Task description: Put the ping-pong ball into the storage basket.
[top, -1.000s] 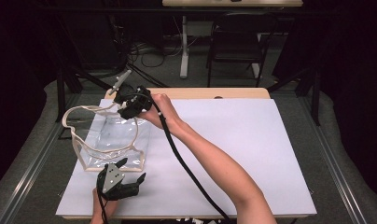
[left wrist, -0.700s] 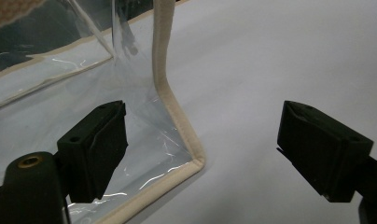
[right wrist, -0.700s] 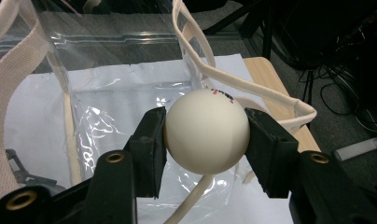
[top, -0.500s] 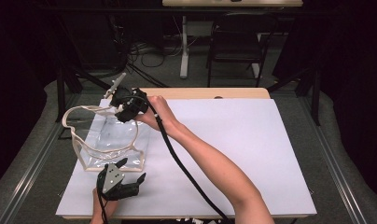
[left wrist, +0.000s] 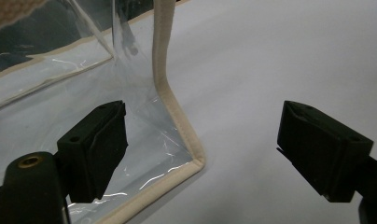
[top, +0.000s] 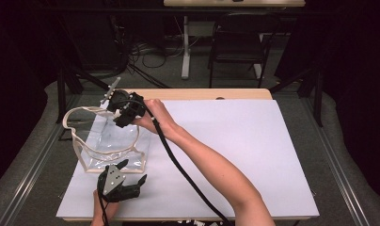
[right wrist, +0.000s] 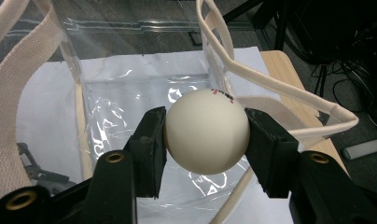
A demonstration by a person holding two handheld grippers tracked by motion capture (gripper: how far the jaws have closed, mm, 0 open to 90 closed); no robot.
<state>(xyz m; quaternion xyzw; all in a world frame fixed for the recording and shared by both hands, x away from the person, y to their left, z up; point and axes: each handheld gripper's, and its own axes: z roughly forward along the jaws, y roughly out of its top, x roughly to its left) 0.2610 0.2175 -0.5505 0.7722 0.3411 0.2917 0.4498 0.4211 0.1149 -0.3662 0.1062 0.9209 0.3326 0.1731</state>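
Note:
A clear plastic bag (top: 110, 146) with cream trim and cream straps stands open on the white table sheet at the left. My right gripper (top: 122, 117) hovers over the bag's far rim, shut on a white ball (right wrist: 206, 131) that sits between its two pads above the bag's mouth (right wrist: 144, 107). My left gripper (top: 131, 170) rests on the sheet by the bag's near corner (left wrist: 196, 161), jaws wide apart; one jaw lies against the clear side wall, the other over bare sheet, with nothing gripped.
The white sheet (top: 254, 155) covers most of the wooden table (top: 211, 94). A black cable (top: 178, 165) trails from the right gripper along the forearm. A chair (top: 240, 42) and a table leg stand beyond the far edge.
The right gripper with the ball has drifted slightly away and left over the bag's far rim. The left gripper has stayed put.

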